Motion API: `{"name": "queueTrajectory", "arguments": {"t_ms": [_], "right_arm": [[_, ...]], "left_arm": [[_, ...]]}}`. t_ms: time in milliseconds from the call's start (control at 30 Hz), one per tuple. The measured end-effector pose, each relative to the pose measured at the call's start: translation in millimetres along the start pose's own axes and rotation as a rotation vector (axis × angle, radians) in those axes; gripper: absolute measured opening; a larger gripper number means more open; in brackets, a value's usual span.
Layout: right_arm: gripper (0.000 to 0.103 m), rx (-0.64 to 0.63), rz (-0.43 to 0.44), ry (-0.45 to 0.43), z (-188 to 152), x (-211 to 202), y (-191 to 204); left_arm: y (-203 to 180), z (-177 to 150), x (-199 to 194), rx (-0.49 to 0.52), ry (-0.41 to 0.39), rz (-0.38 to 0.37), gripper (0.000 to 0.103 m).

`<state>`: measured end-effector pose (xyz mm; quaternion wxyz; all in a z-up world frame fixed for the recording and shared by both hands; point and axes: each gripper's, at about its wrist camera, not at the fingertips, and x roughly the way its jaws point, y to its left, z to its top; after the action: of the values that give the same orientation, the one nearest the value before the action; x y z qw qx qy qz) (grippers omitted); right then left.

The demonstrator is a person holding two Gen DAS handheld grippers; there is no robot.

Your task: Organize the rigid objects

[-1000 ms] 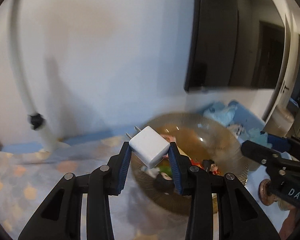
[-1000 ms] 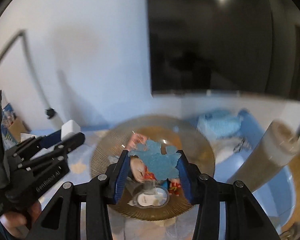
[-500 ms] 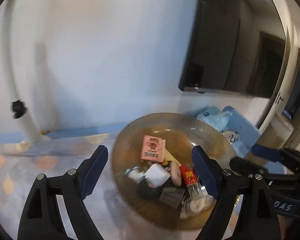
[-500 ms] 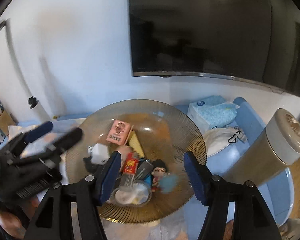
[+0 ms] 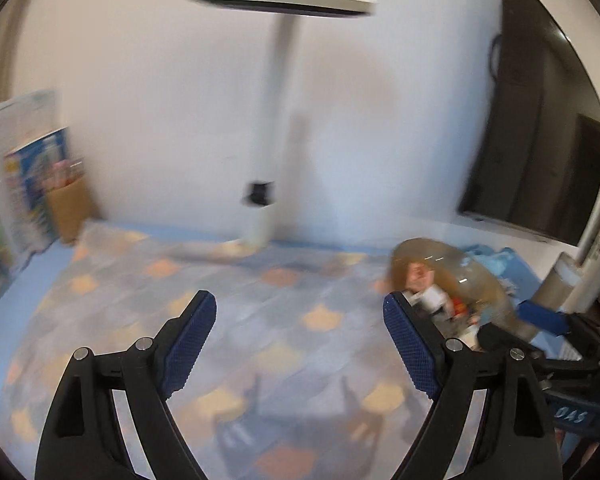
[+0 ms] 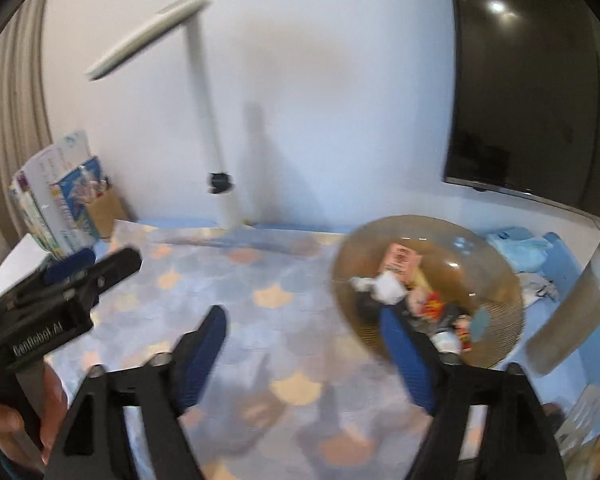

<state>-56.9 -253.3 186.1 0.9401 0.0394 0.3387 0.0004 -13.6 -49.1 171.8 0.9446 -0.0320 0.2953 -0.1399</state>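
Observation:
A brown ribbed glass bowl (image 6: 496, 280) sits on the patterned mat, right of both grippers, and also shows in the left wrist view (image 5: 484, 276). It holds several small items: a white charger (image 6: 388, 287), a pink card (image 6: 400, 258), a red packet (image 6: 432, 304) and a pale blue cut-out (image 6: 480, 322). My left gripper (image 5: 298, 322) is open and empty above the mat (image 5: 240, 312). My right gripper (image 6: 302, 336) is open and empty, its right finger by the bowl's near rim. The left gripper also shows in the right wrist view (image 6: 88, 266).
A white desk lamp (image 6: 216, 152) stands at the back by the wall. Books and a cardboard box (image 6: 68, 208) stand at back left. A dark screen (image 6: 540, 80) hangs at right. A tan cylinder (image 6: 572, 312) and blue tissue pack (image 6: 520, 246) lie beyond the bowl.
Both grippers let go of their loads, the white charger and the blue cut-out, which now lie in the bowl. Both have since swung left and back, away from the bowl.

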Motion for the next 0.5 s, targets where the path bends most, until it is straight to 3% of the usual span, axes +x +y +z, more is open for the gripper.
{"name": "queueTrajectory", "arguments": {"t_ms": [33,100,167,300,500], "right_arm": [[0.092,0.004,-0.001,-0.024,-12,2,9],[0.092,-0.005,0.007,-0.030,-34,15,19],[0.092,-0.043,-0.029,0.005,-64,34,33],[0.092,-0.104,-0.044,0.029,-98,50,46],[0.092,-0.147,-0.077,0.051,-114,65,55]], "left_arm": [[6,-11,-2,0.000,-0.004,0.028,0.086],[23,-46,1,0.015,0.005,0.125,0.086],[34,-73,11,0.017,0.039,0.159,0.086],[38,-101,16,0.056,0.057,0.178,0.086],[43,-107,23,0.005,0.084,0.160,0.086]]}}
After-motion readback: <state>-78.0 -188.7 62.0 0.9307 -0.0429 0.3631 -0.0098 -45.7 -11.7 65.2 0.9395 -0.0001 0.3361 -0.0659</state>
